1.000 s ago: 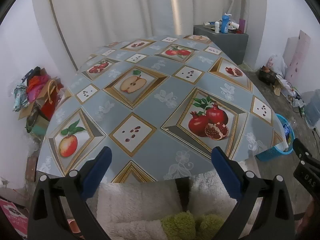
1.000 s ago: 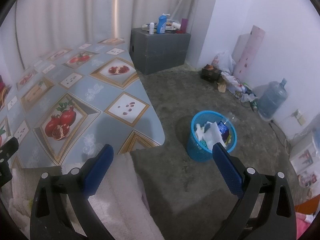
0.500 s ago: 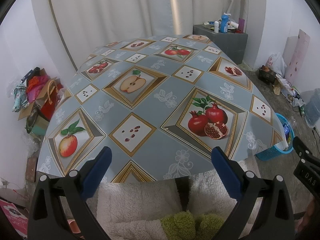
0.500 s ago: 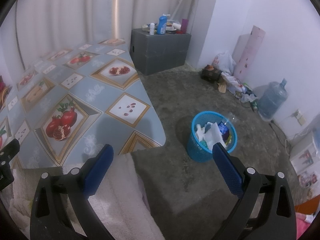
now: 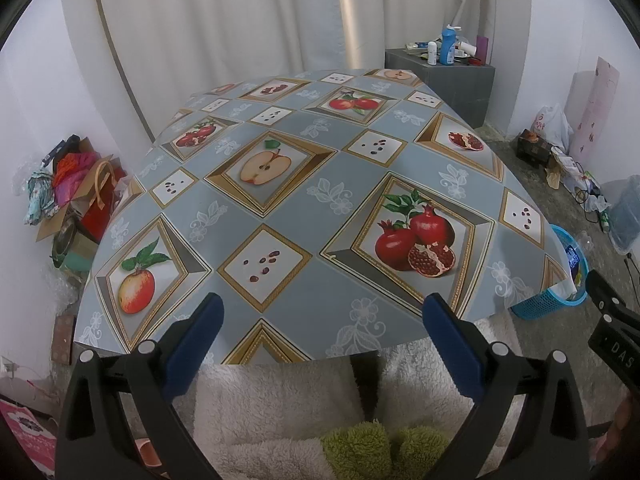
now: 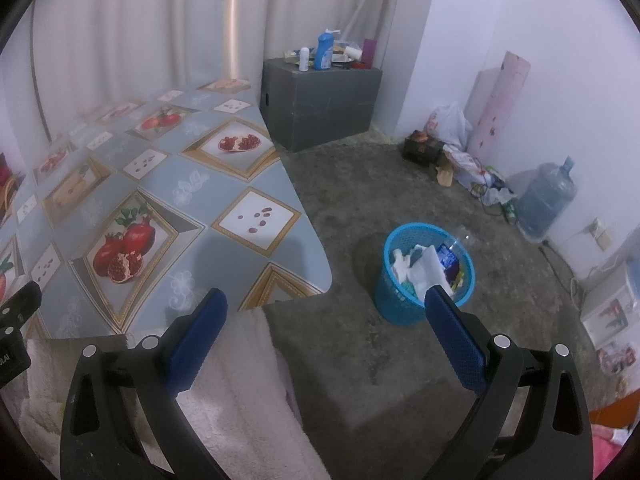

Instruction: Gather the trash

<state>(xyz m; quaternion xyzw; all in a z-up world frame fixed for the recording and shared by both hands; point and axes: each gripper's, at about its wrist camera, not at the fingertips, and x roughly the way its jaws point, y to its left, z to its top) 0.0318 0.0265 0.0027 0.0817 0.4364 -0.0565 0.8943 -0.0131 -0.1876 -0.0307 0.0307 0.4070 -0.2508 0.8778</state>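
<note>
A blue mesh trash basket (image 6: 424, 276) stands on the concrete floor right of the table, filled with white paper and wrappers (image 6: 426, 270). Its rim also peeks past the table corner as the basket (image 5: 560, 300) in the left wrist view. My left gripper (image 5: 320, 320) hangs open over the table's near edge, nothing between its blue pads. My right gripper (image 6: 324, 318) is open too, held above the floor with its right fingertip in front of the basket. The table (image 5: 312, 280) carries a fruit-print cloth with no loose items on it.
A grey cabinet (image 6: 320, 100) with bottles stands behind the table. Bags and clutter (image 6: 460, 152) and a water jug (image 6: 548, 200) line the right wall. Boxes and bags (image 5: 76, 192) pile up left of the table. White fluffy fabric (image 5: 288, 408) lies below the grippers.
</note>
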